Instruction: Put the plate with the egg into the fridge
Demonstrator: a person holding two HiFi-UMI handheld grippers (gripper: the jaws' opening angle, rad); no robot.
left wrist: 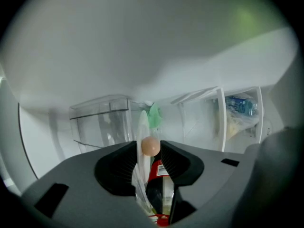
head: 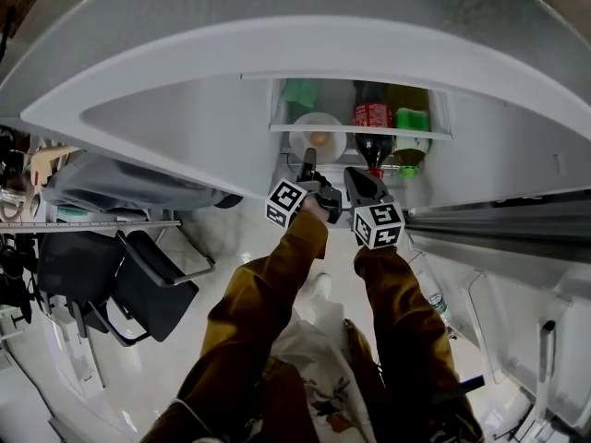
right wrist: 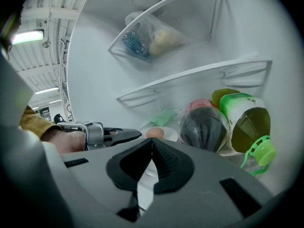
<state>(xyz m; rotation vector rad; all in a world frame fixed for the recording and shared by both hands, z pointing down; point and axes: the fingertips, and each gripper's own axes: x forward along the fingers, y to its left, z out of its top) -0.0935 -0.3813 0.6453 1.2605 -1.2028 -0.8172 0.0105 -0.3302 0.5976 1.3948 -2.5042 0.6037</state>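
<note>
A white plate (head: pixel 318 137) with a brown egg (head: pixel 319 139) lies on a fridge shelf (head: pixel 286 128). My left gripper (head: pixel 309 159) reaches in at the plate's near rim. In the left gripper view the plate (left wrist: pixel 142 127) shows edge-on between the parted jaws, with the egg (left wrist: pixel 150 146) just past the left gripper's (left wrist: pixel 148 149) tips; the pads do not press on the rim. My right gripper (head: pixel 356 177) hovers to the right, before the shelf, with its jaws shut and nothing in them. From the right gripper (right wrist: pixel 152 141) view I see the egg (right wrist: pixel 155 133), the plate (right wrist: pixel 171 134) and the left gripper (right wrist: pixel 119 135).
A dark cola bottle (head: pixel 372 133) and a green-capped bottle (head: pixel 412 135) lie right of the plate on the same shelf. A green packet (head: pixel 300 93) sits behind. A plastic bag (right wrist: pixel 148 38) rests on a higher shelf. The open fridge door (head: pixel 517 284) is at my right; black chairs (head: pixel 138 284) are at my left.
</note>
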